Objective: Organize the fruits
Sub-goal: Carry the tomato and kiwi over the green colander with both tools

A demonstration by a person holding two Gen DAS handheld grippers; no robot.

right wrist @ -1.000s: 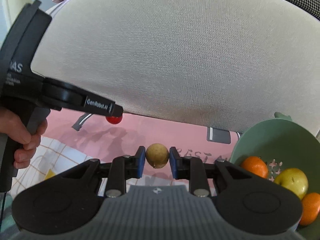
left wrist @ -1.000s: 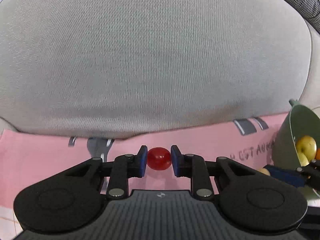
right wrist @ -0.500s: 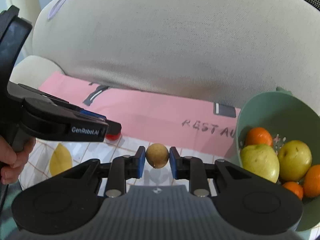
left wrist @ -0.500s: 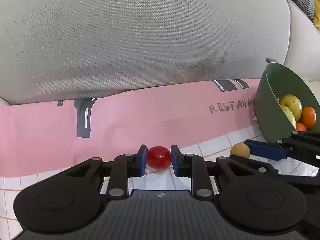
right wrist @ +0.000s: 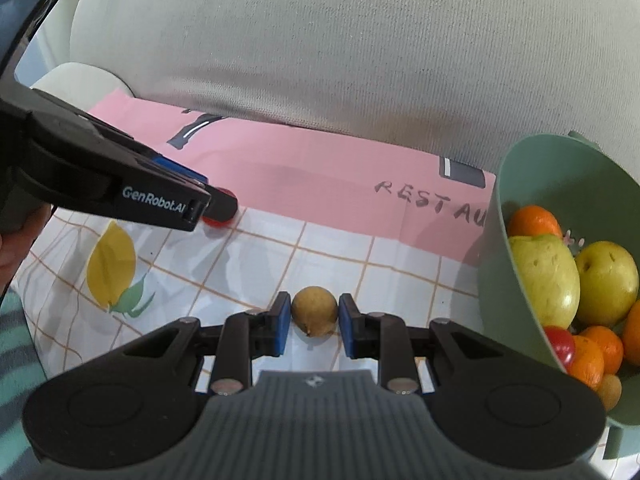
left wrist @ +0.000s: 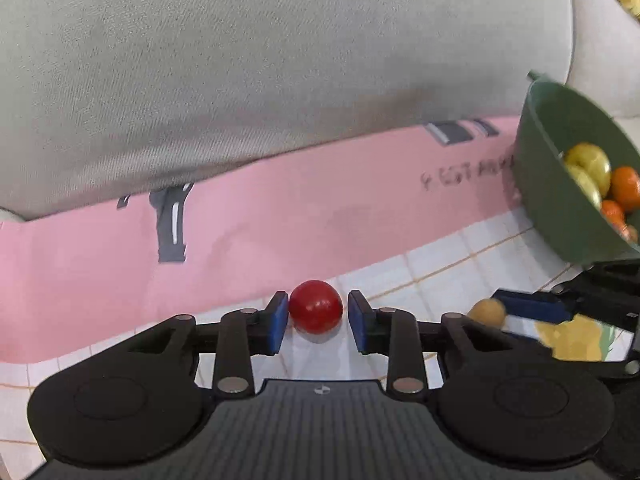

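Note:
My left gripper (left wrist: 317, 317) has opened a little around a small red round fruit (left wrist: 316, 306), which rests on the checked cloth (left wrist: 440, 272) with small gaps to both pads. My right gripper (right wrist: 312, 318) has likewise opened slightly around a small tan round fruit (right wrist: 314, 310) lying on the cloth (right wrist: 340, 248). The tan fruit (left wrist: 486, 312) and the right gripper's fingers (left wrist: 528, 306) show at the right of the left wrist view. The left gripper's fingers (right wrist: 216, 204) hide most of the red fruit (right wrist: 214, 222) in the right wrist view.
A green bowl (right wrist: 516, 208) at the right, also in the left wrist view (left wrist: 540, 184), holds oranges, yellow-green apples and a small red fruit. A grey cushion (right wrist: 360, 40) rises behind the pink cloth (right wrist: 300, 168). A lemon print (right wrist: 112, 260) marks the checked cloth.
Both grippers came down from in front of the cushion to the checked cloth. Their jaws have parted slightly, and the red and tan fruits now rest on the cloth.

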